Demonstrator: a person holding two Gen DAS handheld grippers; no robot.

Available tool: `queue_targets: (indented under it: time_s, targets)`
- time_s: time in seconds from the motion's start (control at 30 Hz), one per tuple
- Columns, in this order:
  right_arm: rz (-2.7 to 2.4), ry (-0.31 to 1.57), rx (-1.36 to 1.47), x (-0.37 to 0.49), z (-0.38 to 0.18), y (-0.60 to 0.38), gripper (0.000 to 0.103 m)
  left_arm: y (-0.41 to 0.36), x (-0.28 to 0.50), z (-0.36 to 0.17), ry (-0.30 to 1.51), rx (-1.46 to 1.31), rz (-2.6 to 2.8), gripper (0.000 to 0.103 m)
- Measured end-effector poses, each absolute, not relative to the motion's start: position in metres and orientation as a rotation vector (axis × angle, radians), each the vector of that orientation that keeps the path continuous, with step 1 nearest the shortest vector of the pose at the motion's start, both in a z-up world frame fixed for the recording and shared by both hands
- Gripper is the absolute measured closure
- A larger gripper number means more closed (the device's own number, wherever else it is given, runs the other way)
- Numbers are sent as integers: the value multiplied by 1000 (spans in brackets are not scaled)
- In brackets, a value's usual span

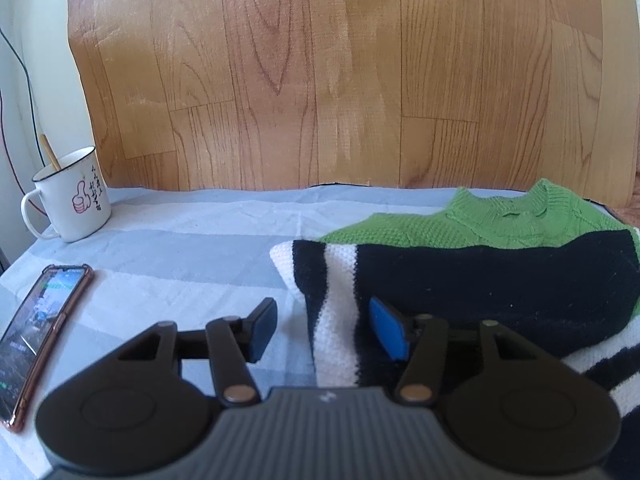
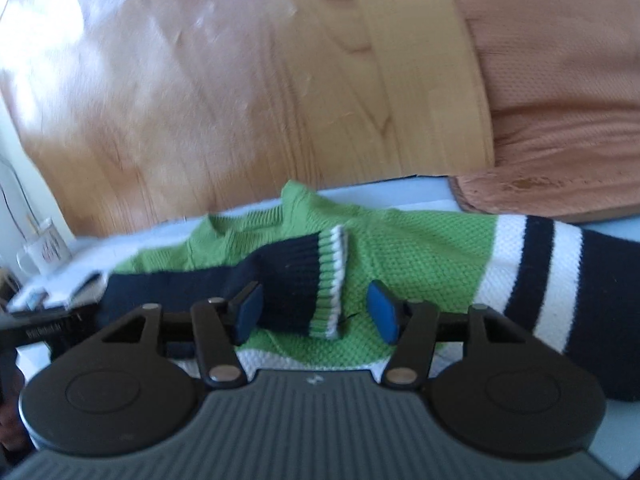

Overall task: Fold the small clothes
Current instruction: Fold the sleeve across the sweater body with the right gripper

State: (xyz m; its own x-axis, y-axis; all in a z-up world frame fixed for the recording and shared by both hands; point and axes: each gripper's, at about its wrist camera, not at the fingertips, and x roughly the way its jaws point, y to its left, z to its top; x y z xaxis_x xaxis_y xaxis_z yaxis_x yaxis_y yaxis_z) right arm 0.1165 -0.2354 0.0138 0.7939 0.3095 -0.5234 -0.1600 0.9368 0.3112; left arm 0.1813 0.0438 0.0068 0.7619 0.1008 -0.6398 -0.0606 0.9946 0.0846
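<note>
Sweater [image 2: 416, 248] lies on the bench with one sleeve [image 2: 280, 284] folded across, the other left; both grippers' fingers wide, empty.

- Left tool [image 1: 323, 330]: jaws spread wide and holding nothing. Its blue-padded right finger [image 1: 387, 334] lies over the sweater's [image 1: 496, 280] dark sleeve; the dark left finger [image 1: 262, 330] stands clear of the knit, above the bench [image 1: 180, 260]. The tool is low and points level, forward.
- Right tool [image 2: 316, 308]: jaws wide apart, gripping nothing. The folded sleeve's cuff [image 2: 326, 284] lies between its two blue pads [image 2: 382, 312]. The view is slightly blurred and tilted.
</note>
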Motion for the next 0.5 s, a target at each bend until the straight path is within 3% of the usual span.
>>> queue_targets:
  time_s: [0.1, 0.13, 0.3, 0.5]
  targets:
    - [255, 595, 218, 114, 14, -231, 93, 44, 181, 7, 698, 66, 91, 50]
    - [248, 586, 212, 113, 15, -230, 97, 44, 181, 7, 699, 65, 92, 49]
    - [158, 426, 107, 94, 31, -225, 98, 44, 182, 7, 700, 66, 95, 47]
    - [80, 460, -30, 99, 27, -218, 99, 45, 182, 6, 701, 64, 99, 42]
